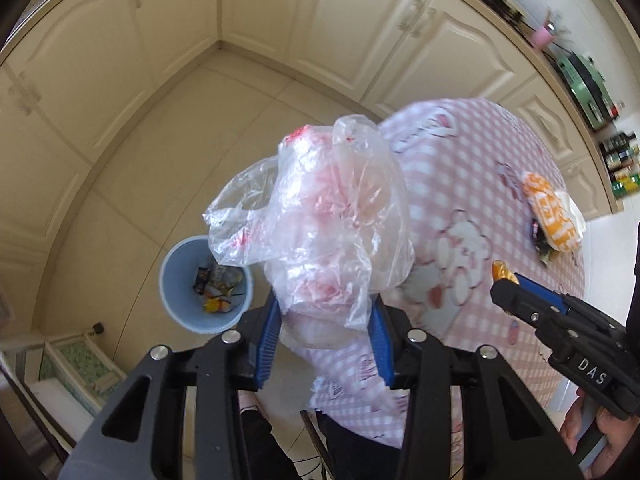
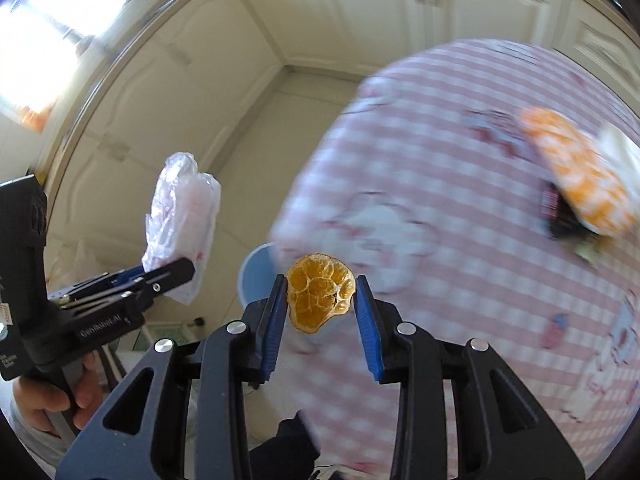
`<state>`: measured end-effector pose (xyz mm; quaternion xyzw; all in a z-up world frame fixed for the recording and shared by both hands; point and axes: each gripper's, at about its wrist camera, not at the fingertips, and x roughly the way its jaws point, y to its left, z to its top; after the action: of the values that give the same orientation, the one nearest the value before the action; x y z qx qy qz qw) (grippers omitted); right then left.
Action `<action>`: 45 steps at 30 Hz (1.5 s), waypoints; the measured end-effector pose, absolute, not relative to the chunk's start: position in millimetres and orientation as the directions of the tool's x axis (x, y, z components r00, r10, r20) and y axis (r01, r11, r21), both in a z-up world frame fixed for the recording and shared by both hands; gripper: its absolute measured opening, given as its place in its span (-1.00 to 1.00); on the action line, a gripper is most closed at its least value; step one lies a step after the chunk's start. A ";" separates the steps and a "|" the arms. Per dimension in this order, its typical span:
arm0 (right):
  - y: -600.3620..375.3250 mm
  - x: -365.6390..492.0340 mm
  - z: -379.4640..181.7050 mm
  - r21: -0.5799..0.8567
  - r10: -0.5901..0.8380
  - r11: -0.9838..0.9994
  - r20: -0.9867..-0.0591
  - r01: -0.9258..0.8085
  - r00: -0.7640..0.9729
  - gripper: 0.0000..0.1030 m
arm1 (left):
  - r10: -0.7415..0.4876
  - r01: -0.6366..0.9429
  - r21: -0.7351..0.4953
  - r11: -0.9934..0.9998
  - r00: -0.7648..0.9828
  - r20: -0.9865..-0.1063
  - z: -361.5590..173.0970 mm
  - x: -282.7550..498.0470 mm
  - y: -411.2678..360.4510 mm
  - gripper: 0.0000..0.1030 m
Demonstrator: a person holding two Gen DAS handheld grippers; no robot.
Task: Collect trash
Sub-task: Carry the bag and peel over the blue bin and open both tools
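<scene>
A wide stretch of bare tiled floor (image 1: 168, 152) lies open between the cream cabinets (image 1: 100, 40) and the round table (image 1: 500, 184), leaving room above the blue bin (image 1: 172, 280). The bin's mouth is uncovered, though wrappers already lie inside. The crumpled plastic bag (image 1: 320, 216) bulges out over the bin's near edge in the left wrist view. On the table, an orange-and-white packet (image 1: 554, 216) occupies the far side; the checked cloth around it is free.

White letters "DAS" mark the black body of your right gripper (image 1: 505, 286), at four o'clock in the left wrist view. Your left gripper (image 2: 170, 280) carries a blurred "GenRobot.AI" at eight o'clock in the right wrist view.
</scene>
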<state>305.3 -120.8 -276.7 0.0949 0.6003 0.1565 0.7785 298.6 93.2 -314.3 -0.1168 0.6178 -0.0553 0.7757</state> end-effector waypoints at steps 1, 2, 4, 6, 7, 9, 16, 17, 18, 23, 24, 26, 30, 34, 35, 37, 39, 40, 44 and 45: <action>-107.7 306.0 -276.6 0.339 0.366 0.929 -0.904 -0.151 0.223 -0.38 | -0.221 -0.083 -0.246 0.966 0.232 -0.947 -314.9 293.7 108.2 -0.24; -92.1 306.5 -276.5 0.342 0.374 0.923 -0.902 -0.175 0.216 -0.38 | -0.216 -0.097 -0.244 0.965 0.233 -0.948 -316.0 290.4 118.3 -0.24; -64.0 308.9 -279.2 0.350 0.391 0.912 -0.899 -0.213 0.197 -0.38 | -0.200 -0.136 -0.235 0.962 0.232 -0.952 -318.0 279.6 146.0 -0.24; -36.3 309.9 -281.7 0.358 0.406 0.900 -0.896 -0.250 0.180 -0.38 | -0.182 -0.176 -0.223 0.959 0.225 -0.957 -321.6 269.2 170.0 -0.24; -26.0 312.0 -284.0 0.359 0.410 0.895 -0.895 -0.264 0.173 -0.38 | -0.177 -0.197 -0.222 0.955 0.221 -0.959 -323.4 264.0 182.3 -0.24; -1.7 312.9 -288.0 0.365 0.421 0.884 -0.894 -0.293 0.154 -0.38 | -0.168 -0.230 -0.218 0.949 0.218 -0.961 -325.3 255.0 202.9 -0.24; 64.9 320.1 -298.9 0.378 0.442 0.852 -0.890 -0.362 0.111 -0.37 | -0.145 -0.305 -0.208 0.929 0.216 -0.965 -331.3 233.4 256.2 -0.24; 68.5 321.0 -299.5 0.380 0.445 0.849 -0.889 -0.368 0.108 -0.36 | -0.144 -0.310 -0.207 0.928 0.216 -0.966 -331.9 231.5 260.4 -0.24; 77.0 322.7 -301.4 0.382 0.448 0.845 -0.888 -0.374 0.105 -0.34 | -0.142 -0.316 -0.206 0.926 0.214 -0.967 -332.8 229.8 266.5 -0.24; 93.8 325.3 -308.6 0.387 0.450 0.842 -0.888 -0.375 0.095 -0.32 | -0.140 -0.336 -0.205 0.919 0.208 -0.968 -338.0 224.0 285.9 -0.24; 96.9 326.0 -311.1 0.385 0.447 0.844 -0.890 -0.374 0.092 -0.30 | -0.140 -0.338 -0.206 0.918 0.208 -0.968 -338.7 223.6 287.8 -0.24; 101.7 326.7 -313.9 0.383 0.443 0.846 -0.892 -0.371 0.089 -0.29 | -0.143 -0.340 -0.207 0.917 0.205 -0.968 -340.5 223.4 291.5 -0.24; 103.1 324.6 -316.1 0.373 0.431 0.852 -0.898 -0.368 0.090 -0.29 | -0.154 -0.338 -0.215 0.916 0.196 -0.968 -345.6 224.3 296.4 -0.24; 103.4 320.1 -315.8 0.356 0.417 0.859 -0.904 -0.368 0.099 -0.29 | -0.168 -0.334 -0.221 0.917 0.179 -0.969 -352.9 229.5 293.8 -0.24; 103.2 319.0 -315.8 0.350 0.412 0.861 -0.905 -0.369 0.102 -0.29 | -0.172 -0.331 -0.221 0.917 0.173 -0.970 -355.0 231.2 292.0 -0.23; 99.5 316.7 -314.8 0.334 0.399 0.867 -0.910 -0.369 0.114 -0.27 | -0.175 -0.323 -0.219 0.921 0.162 -0.971 -358.4 235.2 288.2 -0.23; 95.8 315.2 -314.4 0.319 0.387 0.872 -0.914 -0.370 0.124 -0.25 | -0.184 -0.317 -0.221 0.922 0.143 -0.972 -364.6 239.7 283.9 -0.22; 93.3 314.7 -314.5 0.315 0.382 0.875 -0.915 -0.368 0.127 -0.24 | -0.185 -0.316 -0.220 0.923 0.138 -0.973 -367.0 241.6 282.0 -0.22; 82.7 314.4 -316.1 0.300 0.369 0.884 -0.919 -0.359 0.140 -0.21 | -0.198 -0.312 -0.225 0.923 0.116 -0.973 -379.2 249.4 271.9 -0.20; 80.8 314.8 -316.5 0.296 0.365 0.886 -0.920 -0.358 0.144 -0.21 | -0.201 -0.308 -0.226 0.924 0.113 -0.973 -381.7 251.5 269.4 -0.19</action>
<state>314.8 80.8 -316.5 0.0032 0.6089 0.2390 0.7564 251.5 269.4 -381.7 -0.1915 0.6647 0.0374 0.7212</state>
